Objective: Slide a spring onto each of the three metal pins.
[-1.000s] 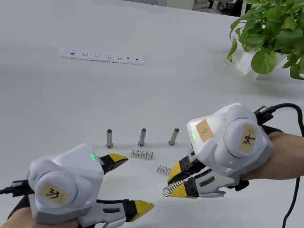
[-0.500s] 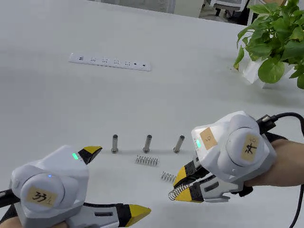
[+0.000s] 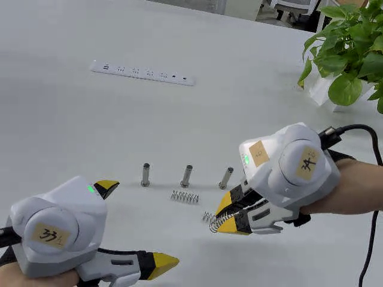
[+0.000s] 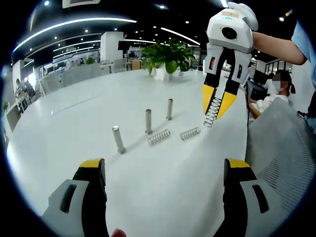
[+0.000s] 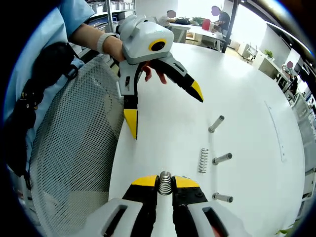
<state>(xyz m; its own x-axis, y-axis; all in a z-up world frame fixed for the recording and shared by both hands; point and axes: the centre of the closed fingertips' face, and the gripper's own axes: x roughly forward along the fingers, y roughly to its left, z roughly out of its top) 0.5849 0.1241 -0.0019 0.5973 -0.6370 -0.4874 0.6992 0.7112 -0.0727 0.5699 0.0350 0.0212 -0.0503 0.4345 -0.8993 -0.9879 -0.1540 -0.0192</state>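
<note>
The right gripper (image 3: 221, 221) has its fingers pinched on a spring (image 5: 165, 181), near the three upright pins (image 3: 187, 176) on the tabletop (image 3: 90, 119). The left gripper (image 4: 164, 165) has its fingers spread wide, holding nothing. One loose spring (image 3: 184, 196) lies in front of the pins, and another loose spring (image 3: 207, 216) is partly hidden behind the right fingers.

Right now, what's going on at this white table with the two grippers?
A person holds a white, yellow-tipped gripper in each hand. The right gripper has its jaws shut on a small coiled metal spring, held above the white table near three upright metal pins. The left gripper is open and empty. Two more loose springs lie beside the pins, and all three pins are bare.
</note>
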